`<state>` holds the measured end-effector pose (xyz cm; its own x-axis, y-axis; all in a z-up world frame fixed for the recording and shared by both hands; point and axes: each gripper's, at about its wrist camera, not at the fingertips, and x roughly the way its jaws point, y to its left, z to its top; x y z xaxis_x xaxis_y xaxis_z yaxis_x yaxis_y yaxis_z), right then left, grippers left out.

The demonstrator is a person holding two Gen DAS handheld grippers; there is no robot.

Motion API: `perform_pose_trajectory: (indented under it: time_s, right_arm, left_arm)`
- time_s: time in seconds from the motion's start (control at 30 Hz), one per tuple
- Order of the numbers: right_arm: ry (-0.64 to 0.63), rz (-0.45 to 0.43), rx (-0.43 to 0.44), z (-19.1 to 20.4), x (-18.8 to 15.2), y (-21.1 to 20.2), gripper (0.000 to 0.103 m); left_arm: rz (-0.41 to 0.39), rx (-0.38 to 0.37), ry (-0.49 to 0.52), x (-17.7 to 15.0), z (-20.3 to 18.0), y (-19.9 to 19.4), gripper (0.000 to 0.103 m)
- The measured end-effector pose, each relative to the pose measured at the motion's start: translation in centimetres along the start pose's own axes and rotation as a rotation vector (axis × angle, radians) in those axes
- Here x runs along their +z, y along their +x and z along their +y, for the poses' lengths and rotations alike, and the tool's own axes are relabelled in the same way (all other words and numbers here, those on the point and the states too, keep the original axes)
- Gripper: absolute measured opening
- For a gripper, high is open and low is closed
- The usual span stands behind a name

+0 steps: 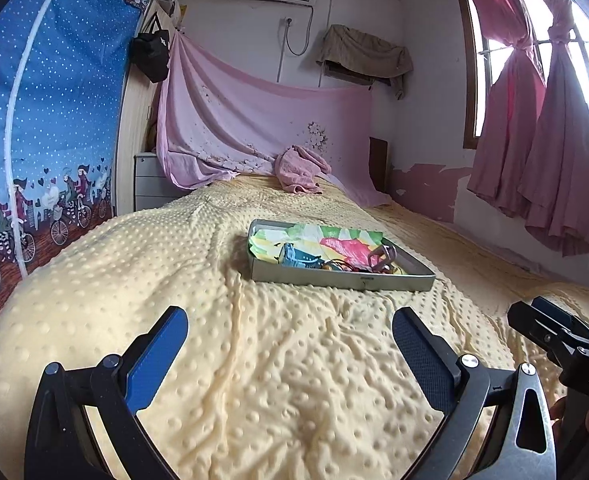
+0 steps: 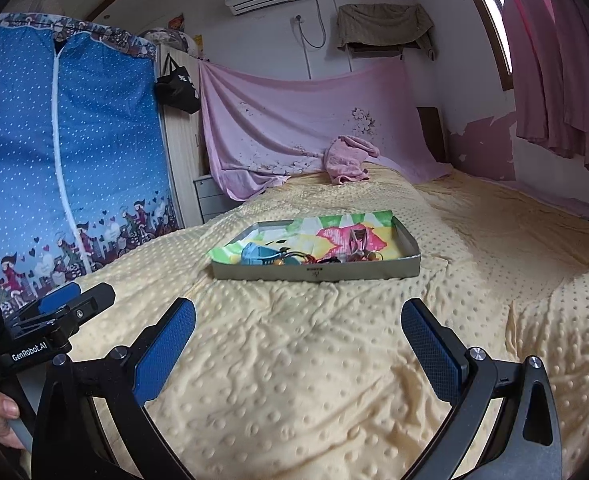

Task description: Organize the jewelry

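Pink towel (image 1: 300, 170) on yellow blanket (image 1: 254, 360)

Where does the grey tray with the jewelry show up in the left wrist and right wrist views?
Left wrist: the grey tray lies on the yellow bedspread, right of centre, beyond the open left tool.
Right wrist: the tray sits near centre, ahead of the open right tool.
Shared landmark: the crumpled pink towel behind the tray at the head of the bed.

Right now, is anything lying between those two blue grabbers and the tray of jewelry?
Nothing visible. Only bare yellow blanket lies between the open left gripper, the open right gripper and the tray.
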<state>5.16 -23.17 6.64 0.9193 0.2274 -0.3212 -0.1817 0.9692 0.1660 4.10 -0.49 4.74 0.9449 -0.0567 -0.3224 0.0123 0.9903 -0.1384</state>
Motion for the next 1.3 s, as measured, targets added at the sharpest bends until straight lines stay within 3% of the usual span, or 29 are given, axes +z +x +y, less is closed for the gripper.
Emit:
perform_pose_trajectory:
  time_s: [0.47,1.3]
  right_arm:
    - [-0.003,0.007,-0.061,-0.1,-1.9,-2.3,0.101]
    - [-0.013,0.022,-0.062,-0.1,-2.4,-1.4,0.101]
  left_arm:
    - [0.011,0.017,0.002,-2.5,0.6,-2.6,0.103]
    - [0.016,0.038,0.009,-2.9,0.7,-2.0,0.103]
